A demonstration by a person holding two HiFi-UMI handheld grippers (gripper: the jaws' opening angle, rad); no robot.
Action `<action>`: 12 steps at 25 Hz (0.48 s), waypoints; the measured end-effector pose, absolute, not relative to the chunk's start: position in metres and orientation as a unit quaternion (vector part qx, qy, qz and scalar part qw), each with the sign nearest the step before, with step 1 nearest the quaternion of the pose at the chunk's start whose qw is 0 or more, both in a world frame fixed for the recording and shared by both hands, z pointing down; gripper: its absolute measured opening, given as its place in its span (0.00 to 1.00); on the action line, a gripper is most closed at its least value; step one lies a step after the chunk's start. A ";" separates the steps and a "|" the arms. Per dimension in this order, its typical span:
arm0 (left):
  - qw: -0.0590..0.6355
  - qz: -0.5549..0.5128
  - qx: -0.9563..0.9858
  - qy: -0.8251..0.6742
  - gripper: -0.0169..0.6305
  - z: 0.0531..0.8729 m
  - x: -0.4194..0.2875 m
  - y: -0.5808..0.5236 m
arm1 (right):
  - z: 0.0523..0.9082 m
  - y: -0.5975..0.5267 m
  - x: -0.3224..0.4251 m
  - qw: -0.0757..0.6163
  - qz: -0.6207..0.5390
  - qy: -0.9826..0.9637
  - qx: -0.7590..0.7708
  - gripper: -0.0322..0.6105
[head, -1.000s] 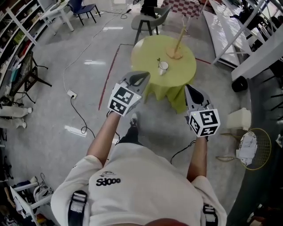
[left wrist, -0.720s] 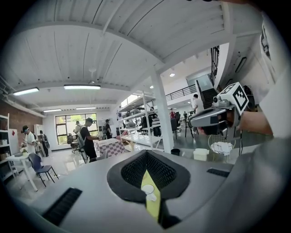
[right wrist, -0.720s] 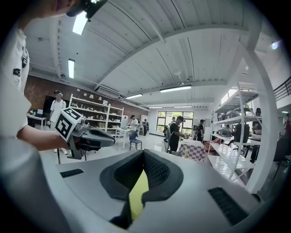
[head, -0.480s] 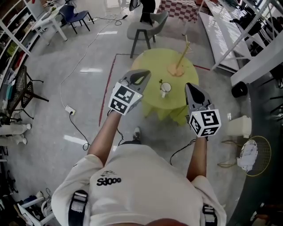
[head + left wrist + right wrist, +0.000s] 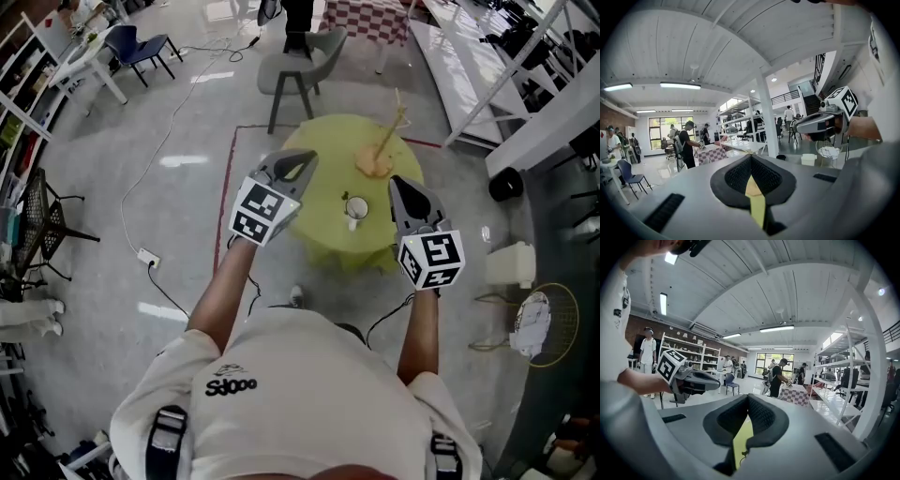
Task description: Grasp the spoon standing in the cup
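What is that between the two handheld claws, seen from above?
In the head view, a white cup on the round yellow-green table shows between the left gripper and the right gripper; neither touches it.

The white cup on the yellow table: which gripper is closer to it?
Right, by the head view, though only slightly. The right gripper hangs just right of the cup; the left gripper is farther off, at its upper left. Neither touches it.
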State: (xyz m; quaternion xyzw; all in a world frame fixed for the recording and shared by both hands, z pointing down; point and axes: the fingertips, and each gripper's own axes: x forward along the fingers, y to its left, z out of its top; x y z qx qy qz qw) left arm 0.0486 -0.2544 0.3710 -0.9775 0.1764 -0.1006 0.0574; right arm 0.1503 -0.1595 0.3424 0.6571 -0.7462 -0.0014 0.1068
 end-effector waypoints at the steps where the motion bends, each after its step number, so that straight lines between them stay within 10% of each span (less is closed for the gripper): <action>1: 0.056 -0.102 -0.978 0.174 0.07 0.374 0.050 -0.259 | 0.345 -0.164 0.151 0.109 0.000 -0.744 0.659 0.08; 12: 0.011 -0.133 -0.974 0.183 0.07 0.415 0.074 -0.284 | 0.396 -0.198 0.172 0.149 0.054 -0.764 0.625 0.16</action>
